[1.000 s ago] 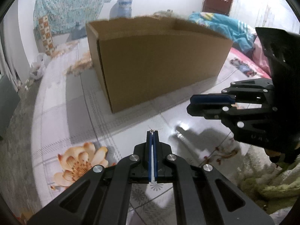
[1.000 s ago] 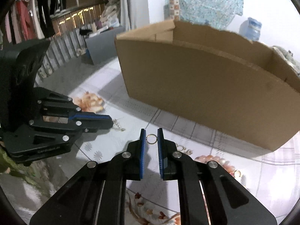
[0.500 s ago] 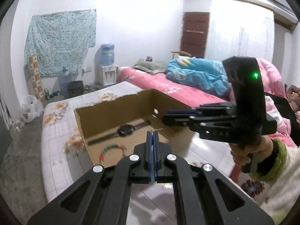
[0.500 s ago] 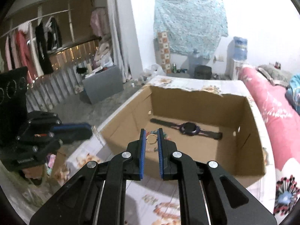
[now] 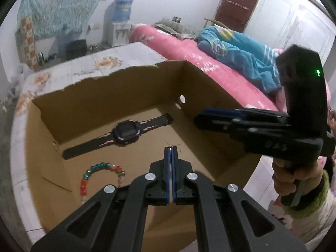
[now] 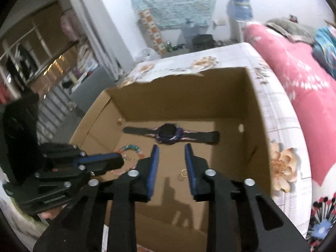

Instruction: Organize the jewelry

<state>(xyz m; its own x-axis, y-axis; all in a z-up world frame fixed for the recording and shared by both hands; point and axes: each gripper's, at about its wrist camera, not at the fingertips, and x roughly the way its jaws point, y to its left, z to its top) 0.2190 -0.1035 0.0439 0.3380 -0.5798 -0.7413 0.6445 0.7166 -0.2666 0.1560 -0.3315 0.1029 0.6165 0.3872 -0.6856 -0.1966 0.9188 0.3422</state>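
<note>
Both wrist cameras look steeply down along their own fingers into the open box point(image 5: 134, 92), from just above its near rim. The left view faces towards the bed point(image 5: 189, 50) with the right gripper point(image 5: 201, 117) crossing at its right; the right view shows the left gripper point(image 6: 119, 160) at its left. Both share the box floor with the watch point(image 5: 126, 133) and the bracelet point(image 5: 100, 172).

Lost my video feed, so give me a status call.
Right gripper open over cardboard box, jaws just opened; gold ring loose near its pad. Left gripper shut on thin earring. Nothing in the way.
</note>
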